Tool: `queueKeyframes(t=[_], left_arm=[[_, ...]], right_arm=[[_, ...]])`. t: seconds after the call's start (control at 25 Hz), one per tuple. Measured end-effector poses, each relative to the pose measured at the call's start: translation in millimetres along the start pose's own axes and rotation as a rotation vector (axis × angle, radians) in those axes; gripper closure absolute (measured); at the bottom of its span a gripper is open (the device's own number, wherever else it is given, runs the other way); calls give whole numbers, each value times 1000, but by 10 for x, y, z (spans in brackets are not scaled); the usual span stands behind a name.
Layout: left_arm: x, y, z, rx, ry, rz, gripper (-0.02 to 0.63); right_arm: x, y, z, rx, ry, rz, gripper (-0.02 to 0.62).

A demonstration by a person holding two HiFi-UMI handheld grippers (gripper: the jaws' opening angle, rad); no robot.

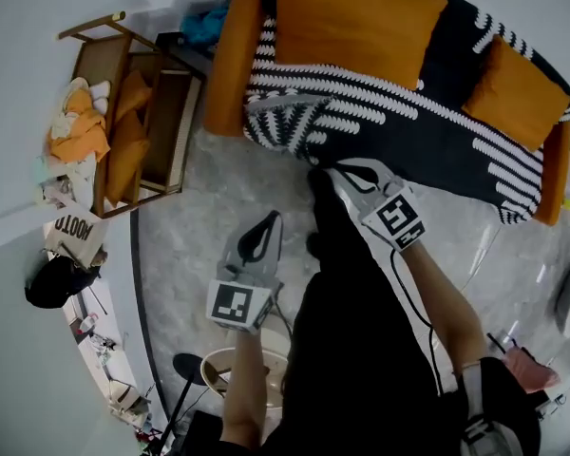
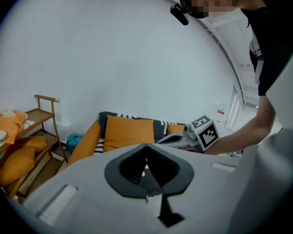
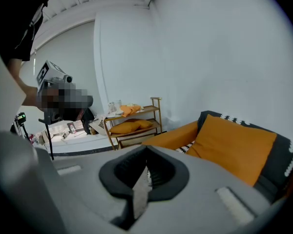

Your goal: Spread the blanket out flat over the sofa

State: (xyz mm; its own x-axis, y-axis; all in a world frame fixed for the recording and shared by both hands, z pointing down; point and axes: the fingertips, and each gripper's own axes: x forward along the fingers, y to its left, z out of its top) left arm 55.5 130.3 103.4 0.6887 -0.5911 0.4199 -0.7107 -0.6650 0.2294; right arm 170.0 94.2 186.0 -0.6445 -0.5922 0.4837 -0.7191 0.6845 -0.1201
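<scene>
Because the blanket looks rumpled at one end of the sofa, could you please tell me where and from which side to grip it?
Probably the folded-over corner of the black-and-white blanket, beside the orange armrest. It lies doubled over the front edge there, so the left claw, coming from the front, floor side, should meet its hem first and can pinch both layers.

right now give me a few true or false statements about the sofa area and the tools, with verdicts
1. Two orange cushions sit on the sofa. True.
2. The blanket is plain orange. False: it is black with white patterned stripes.
3. In the head view, a wooden shelf stands to the left of the sofa. True.
4. The right tool is clamped on the blanket. False: it is shut on nothing, close to the blanket's front edge.
</scene>
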Motion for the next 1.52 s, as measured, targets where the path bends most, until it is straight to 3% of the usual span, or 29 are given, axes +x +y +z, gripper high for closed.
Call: queueKeyframes(t=[0.12,0.4,0.68,1.04,1.52], left_arm=[[383,135,-4,-1,50,-11,595],[1308,376,31,-14,76,-48,595],[1940,577,-177,18,157,-56,595],[2366,750,-469,44,211,-72,595],[2624,1102,-847,49,233,-37,595]], right_arm=[[236,-289,-169,26,19,4,592],[774,-1162,-568,21,80,-40,592],[1234,-1616,-1222,-17,222,16,552],[1779,-1984,-1897,-115,330,23,480],[2489,-2373,-2714,-209,462,23,458]])
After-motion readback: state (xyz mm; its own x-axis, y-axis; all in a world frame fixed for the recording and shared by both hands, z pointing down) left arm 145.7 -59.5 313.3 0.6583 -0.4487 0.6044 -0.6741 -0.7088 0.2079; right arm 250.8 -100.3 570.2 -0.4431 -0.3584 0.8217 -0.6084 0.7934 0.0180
